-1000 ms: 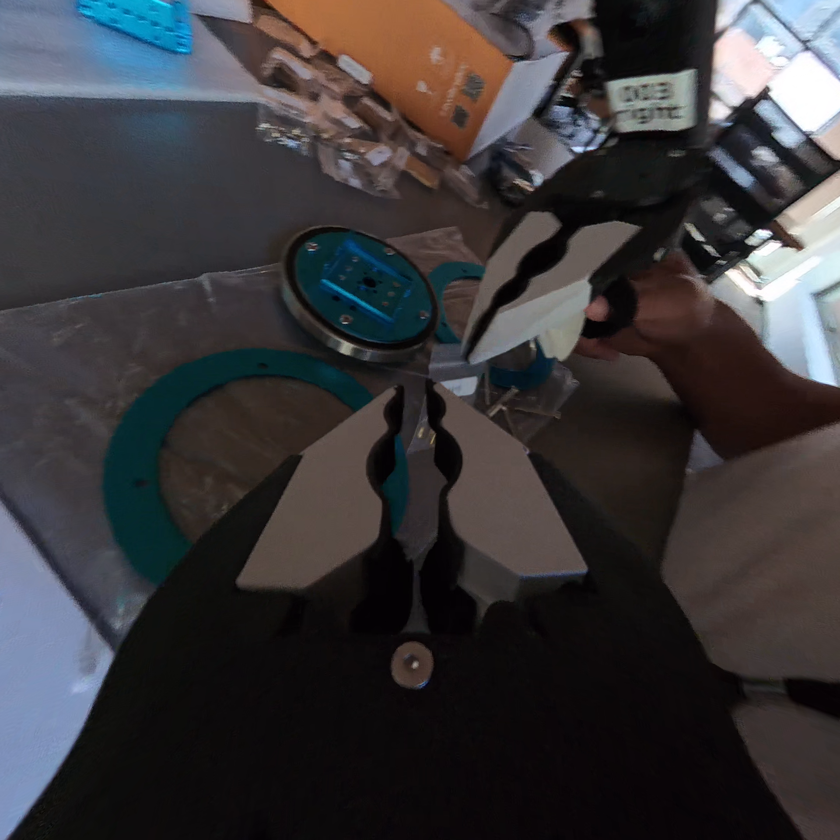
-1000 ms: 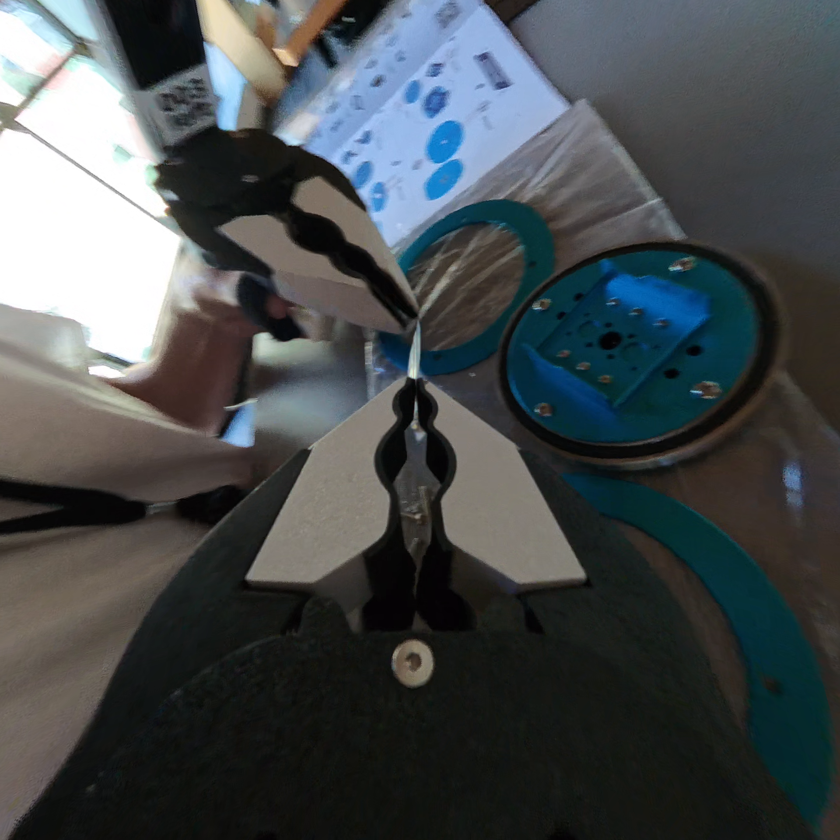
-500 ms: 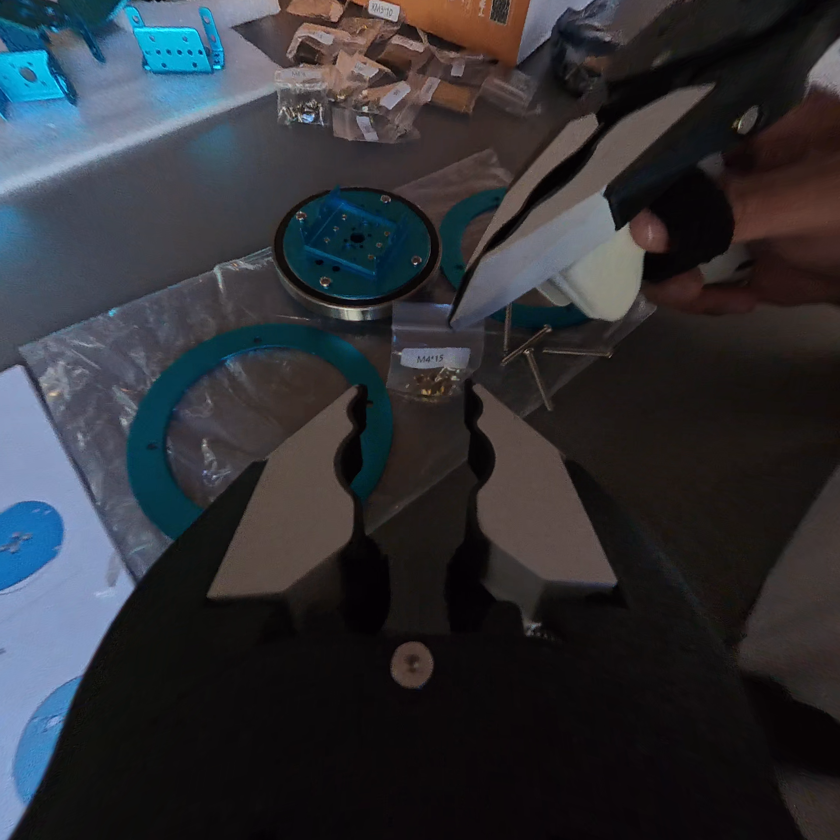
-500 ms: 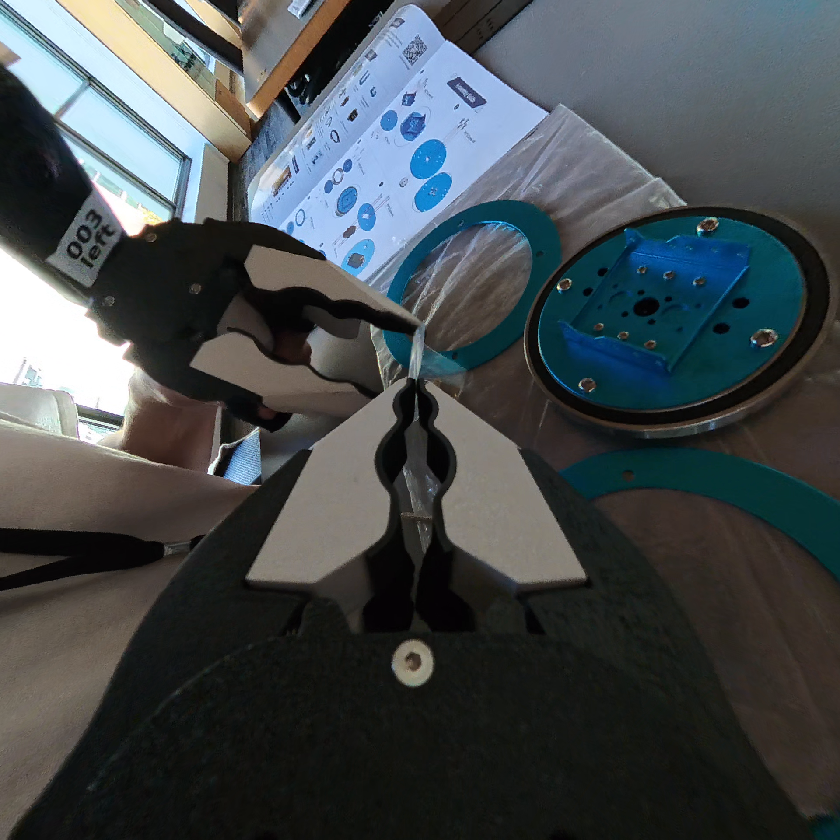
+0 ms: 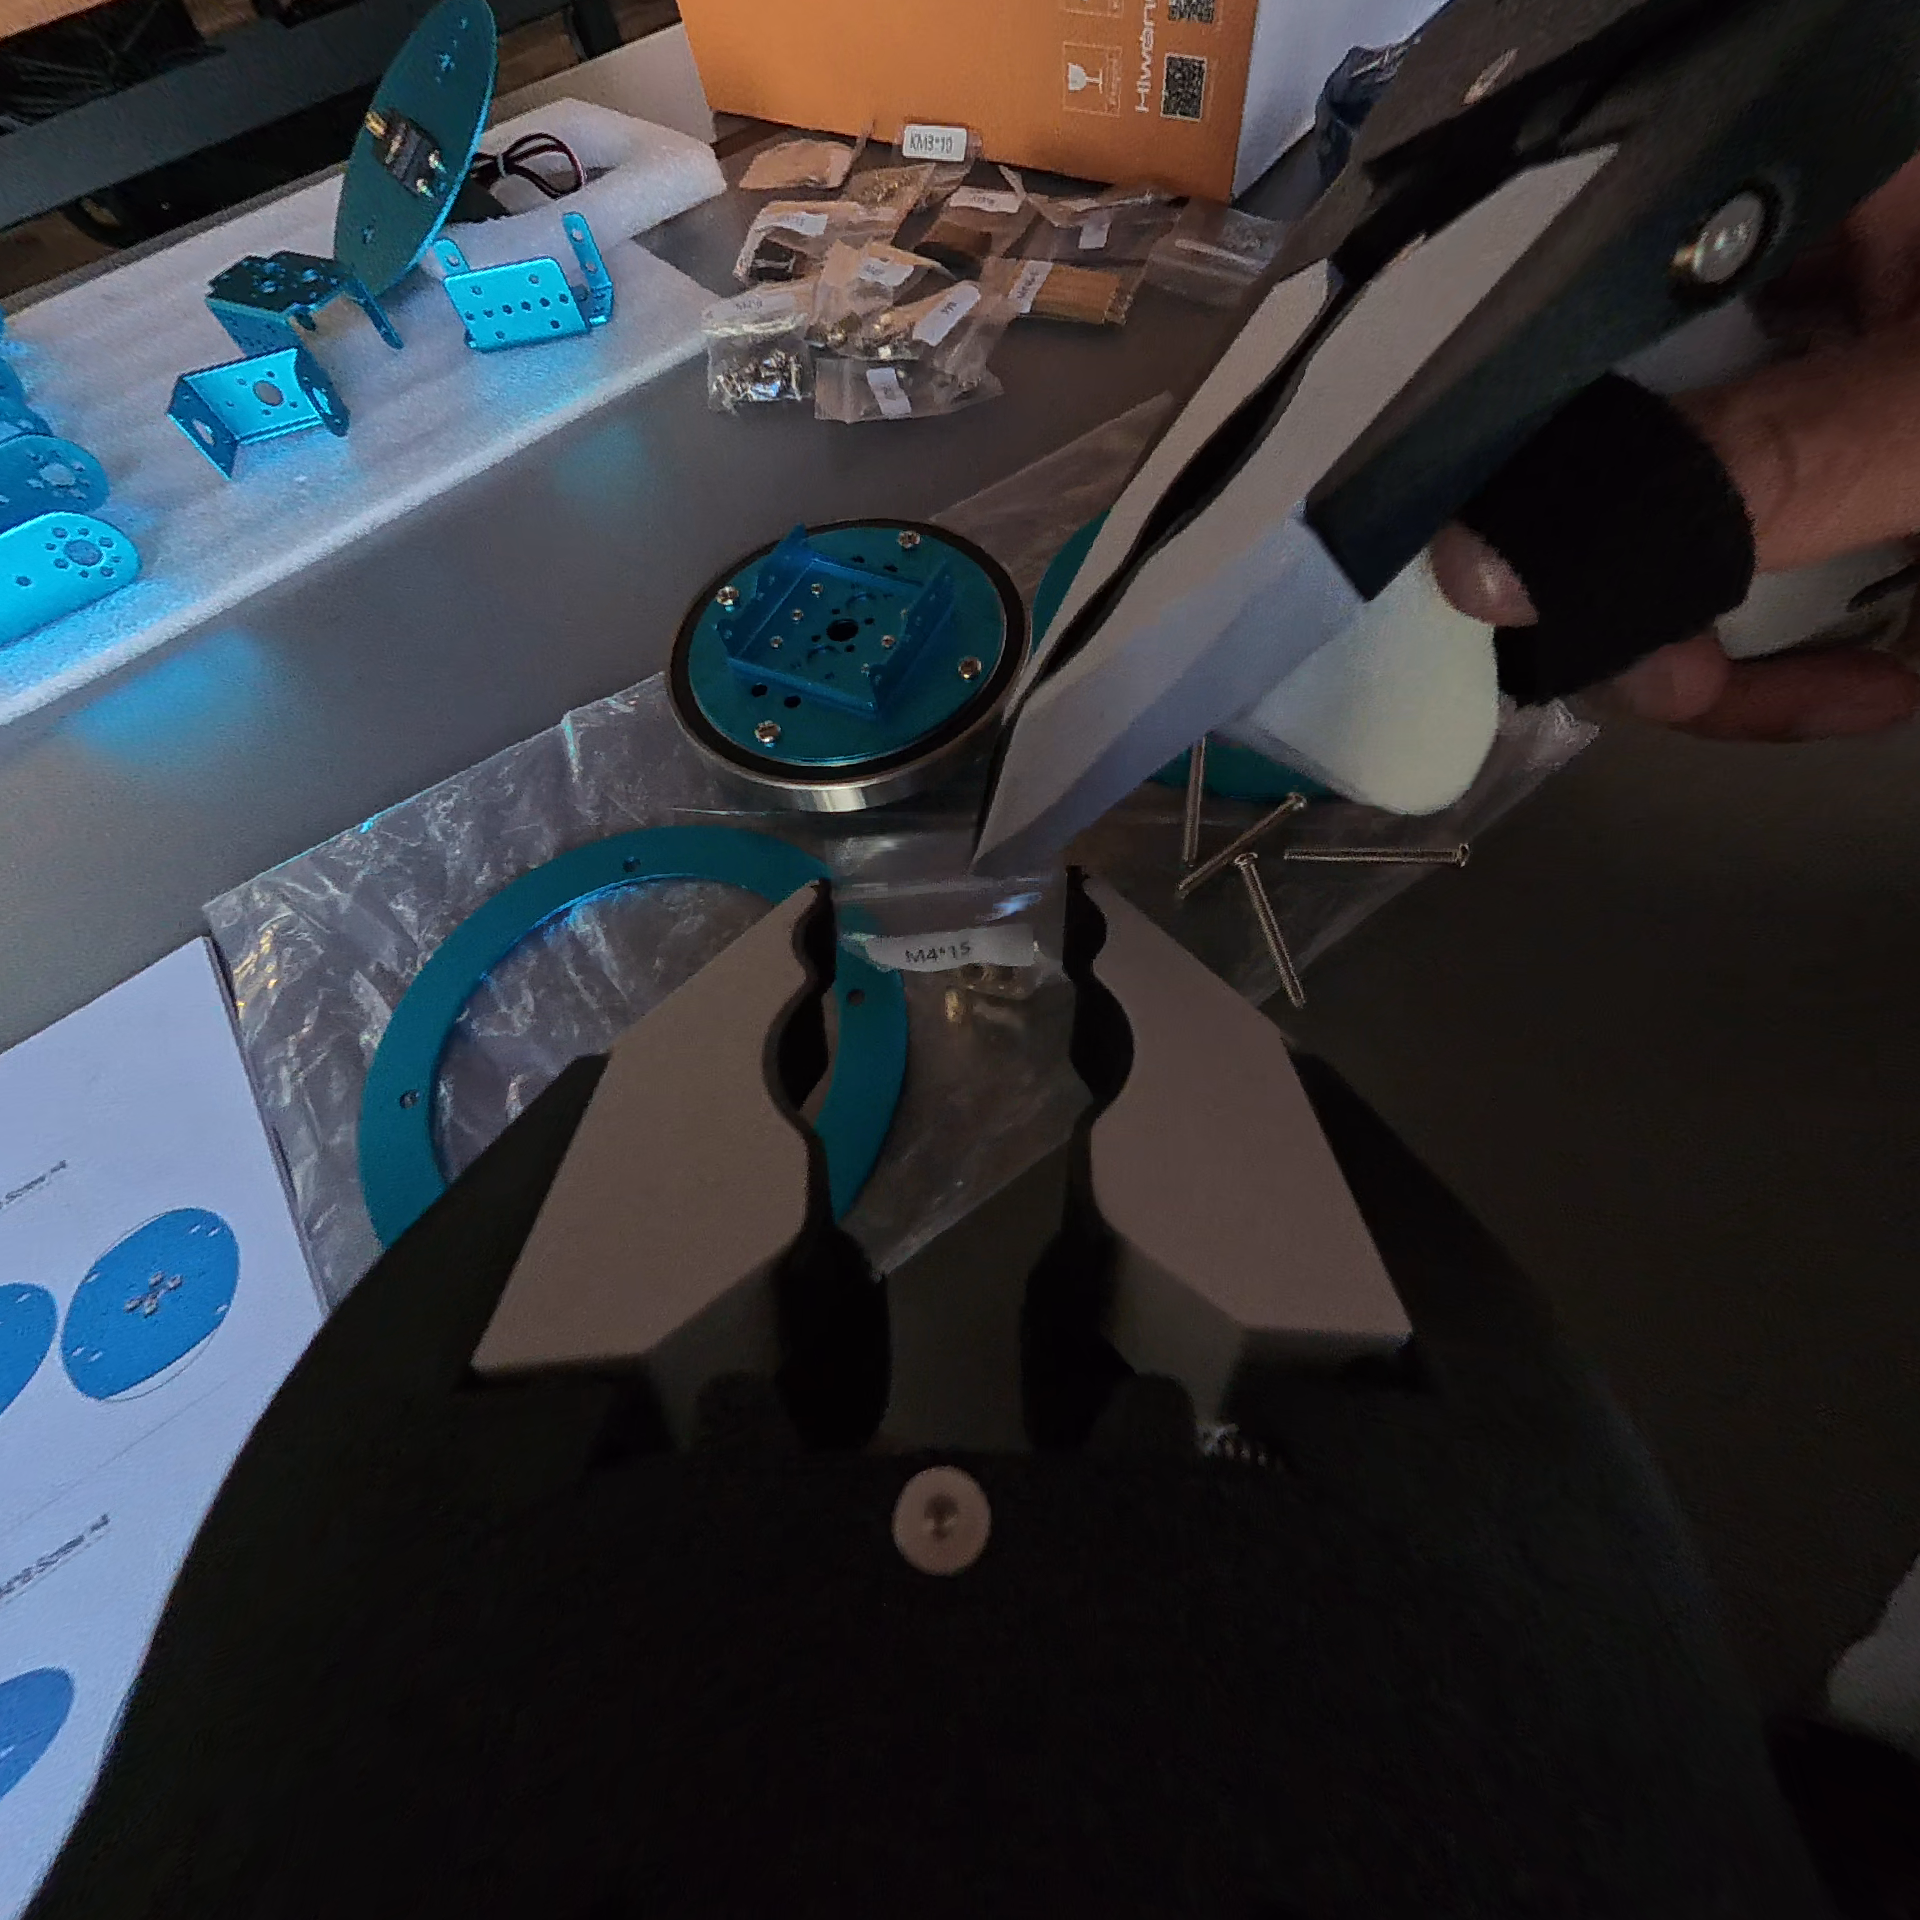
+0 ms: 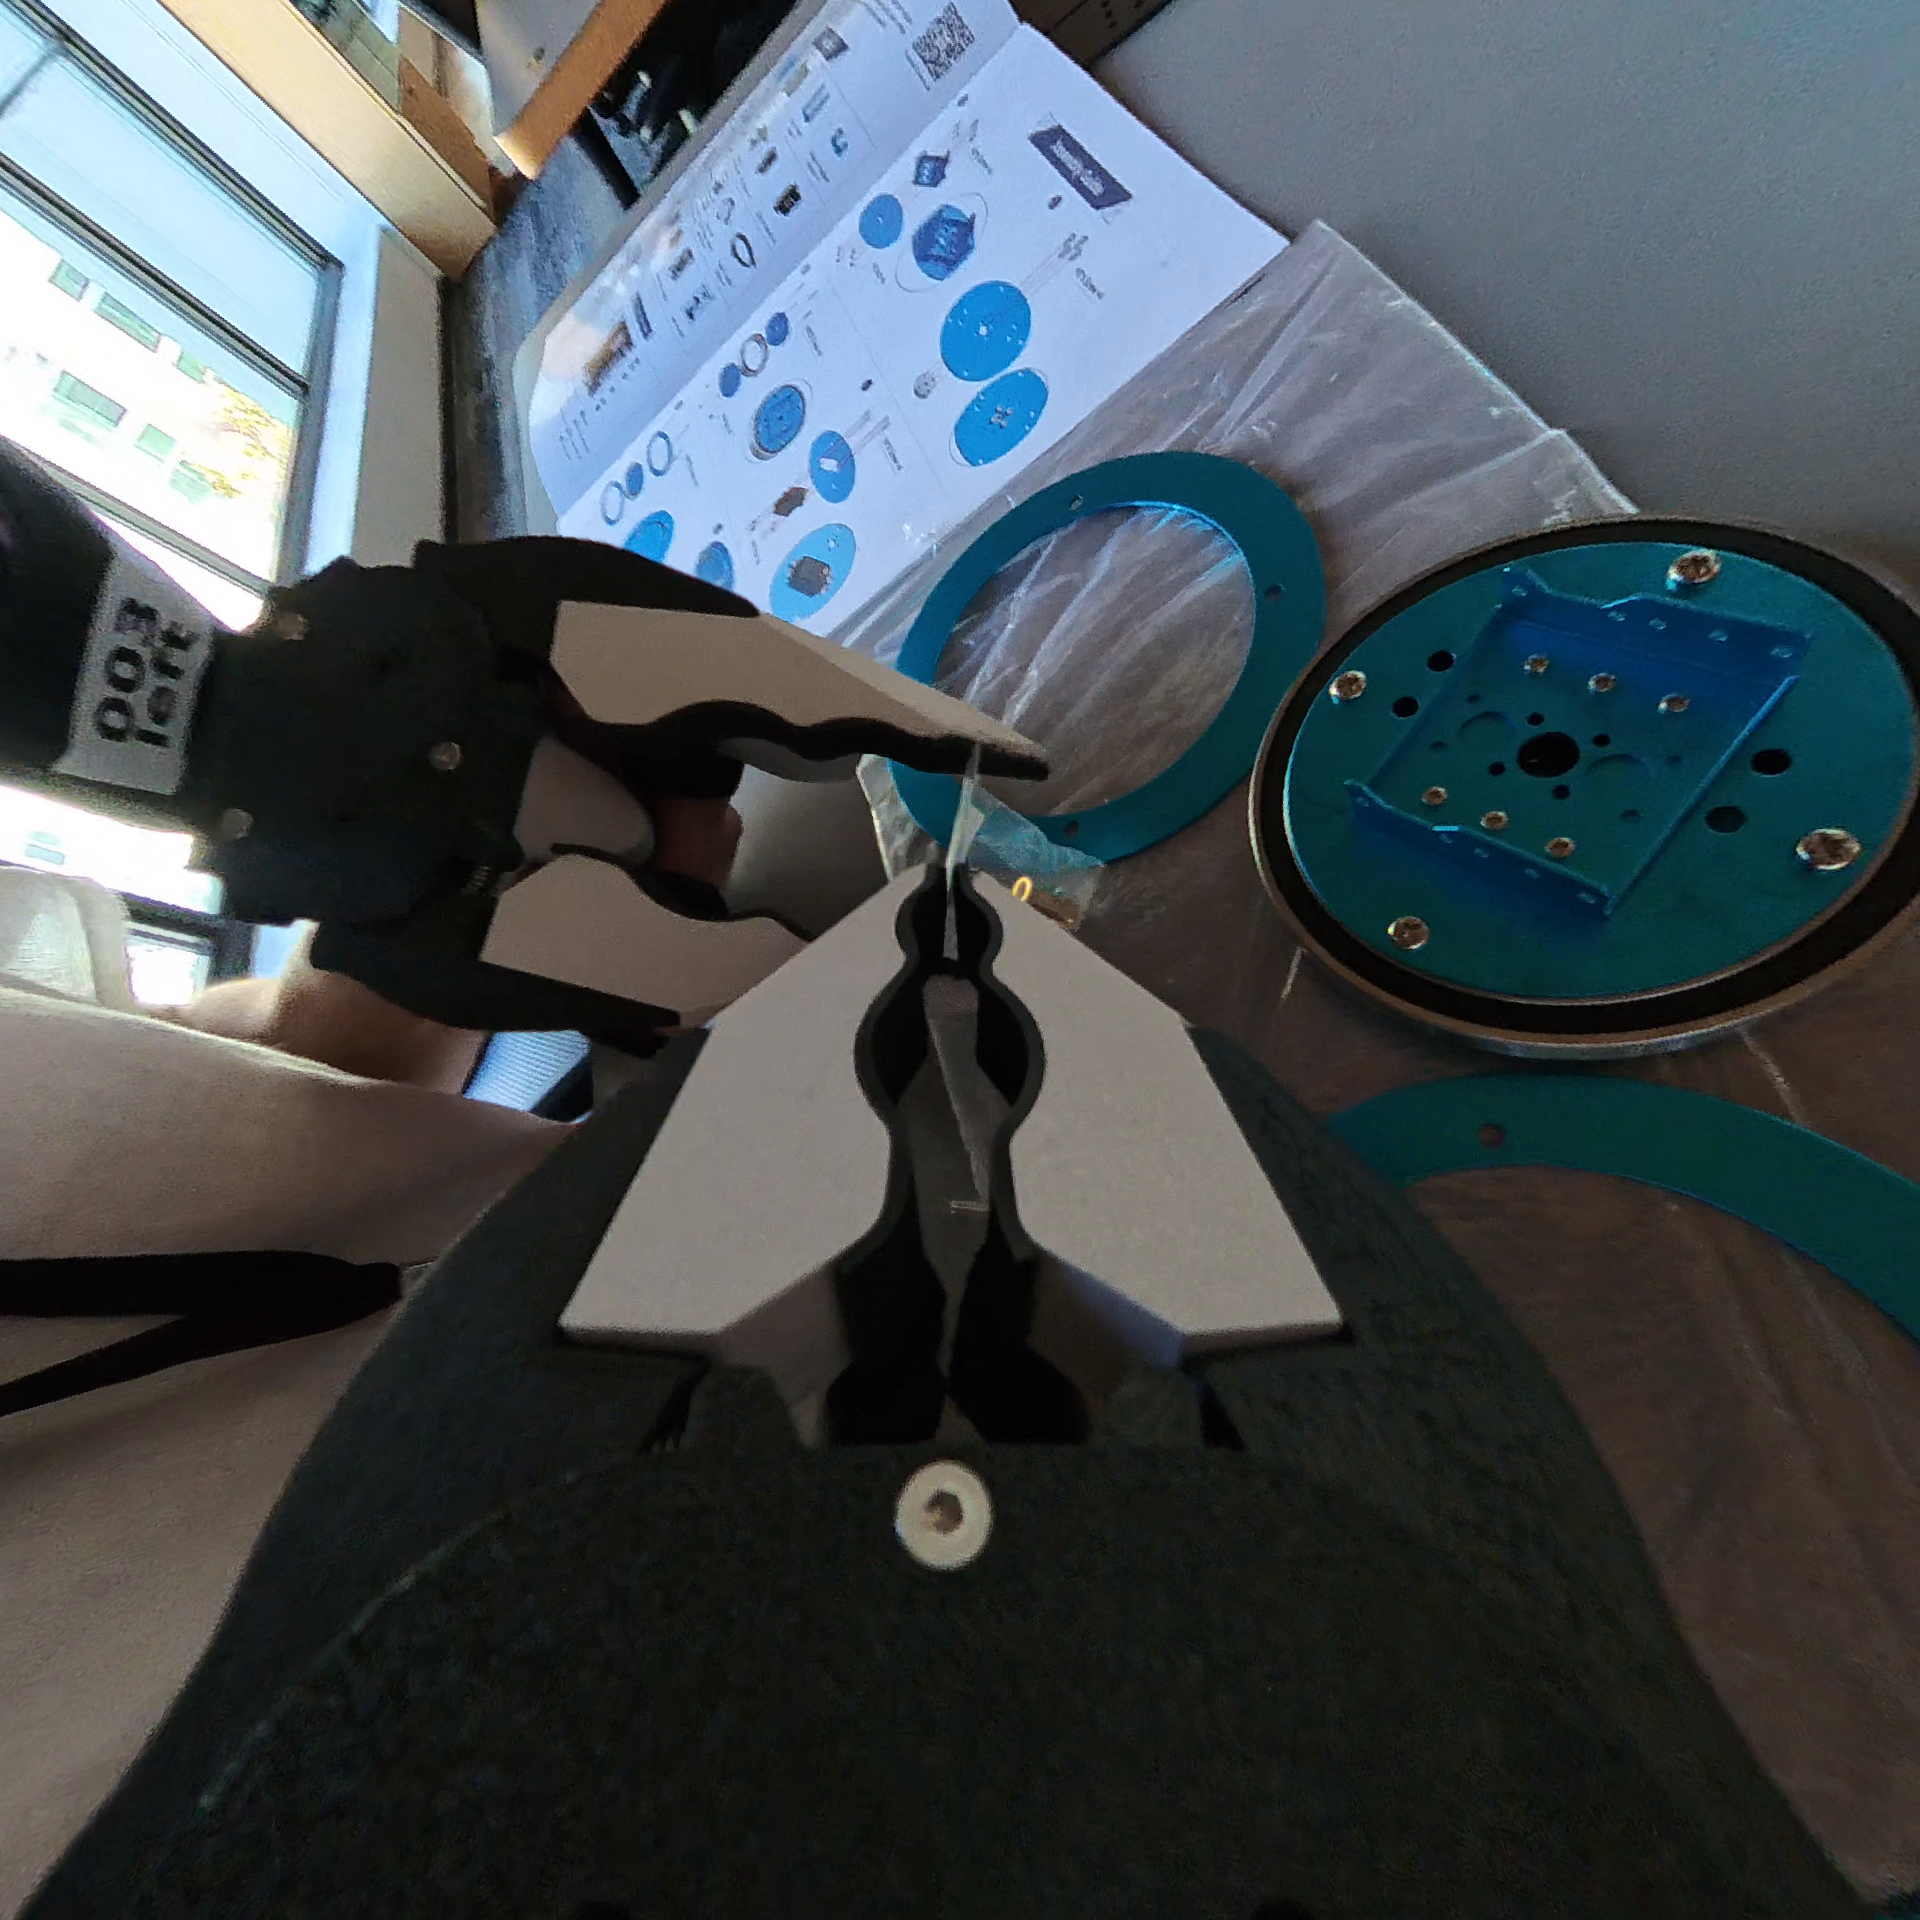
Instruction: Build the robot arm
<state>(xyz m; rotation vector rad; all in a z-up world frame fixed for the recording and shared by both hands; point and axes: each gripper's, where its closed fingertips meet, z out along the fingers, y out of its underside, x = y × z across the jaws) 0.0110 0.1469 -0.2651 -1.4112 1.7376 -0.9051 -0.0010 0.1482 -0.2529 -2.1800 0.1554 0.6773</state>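
Grey tabletop [image 5: 436, 582] by a bright window, kit parts all over it. Small clear bag [image 5: 961, 971] of brass bits hangs just above the plastic sheet [image 5: 343, 914], pinched at its top edge by the right hand-held gripper [image 5: 987, 847], jaws closed tight on the film. Left hand-held gripper [image 5: 945, 914] is wide open with the bag sitting between its fingers, not touching as far as I can see.

Risk, I'd say: that grip is only a sliver of thin film, so a tug could slip or tear it and scatter the contents among the loose screws [image 5: 1262, 914]. Ring [image 5: 623, 904] and round plate [image 5: 847, 665] sit close by.

Hard to tell whether the bag is sealed. A second ring [image 6: 1714, 1153] is cut off.
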